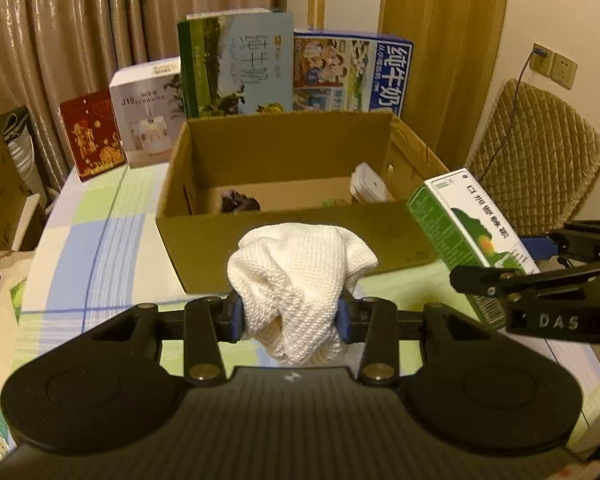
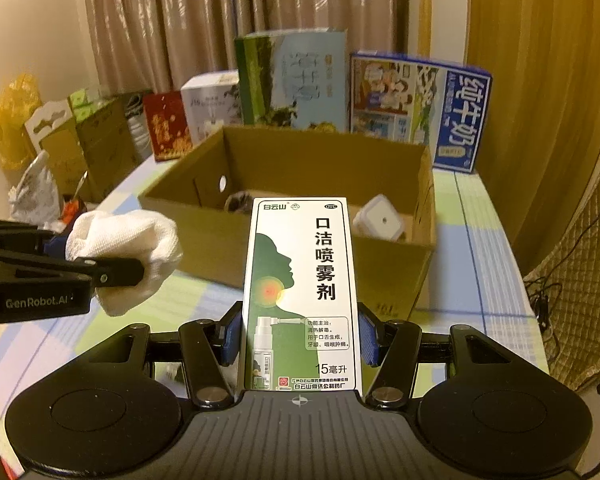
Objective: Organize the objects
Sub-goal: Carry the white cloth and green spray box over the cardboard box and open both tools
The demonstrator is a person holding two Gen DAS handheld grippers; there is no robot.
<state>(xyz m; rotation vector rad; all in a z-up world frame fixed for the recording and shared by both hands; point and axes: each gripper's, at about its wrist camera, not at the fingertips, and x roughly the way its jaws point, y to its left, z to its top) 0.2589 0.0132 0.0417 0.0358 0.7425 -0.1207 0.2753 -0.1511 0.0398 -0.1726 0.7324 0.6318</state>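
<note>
Tongs: left (image 1: 291, 312) clamp one white cloth (image 1: 300, 276); right (image 2: 300, 338) clamp one spray box (image 2: 300, 292).

Checked tablecloth (image 1: 100, 248), cardboard box (image 1: 292, 236), cartons (image 1: 236, 68)

We are in a home: beige curtains (image 1: 60, 32) hang behind a table with a checked cloth (image 1: 84, 248), milk cartons (image 1: 240, 64) and a cushioned chair (image 1: 540, 168).
</note>
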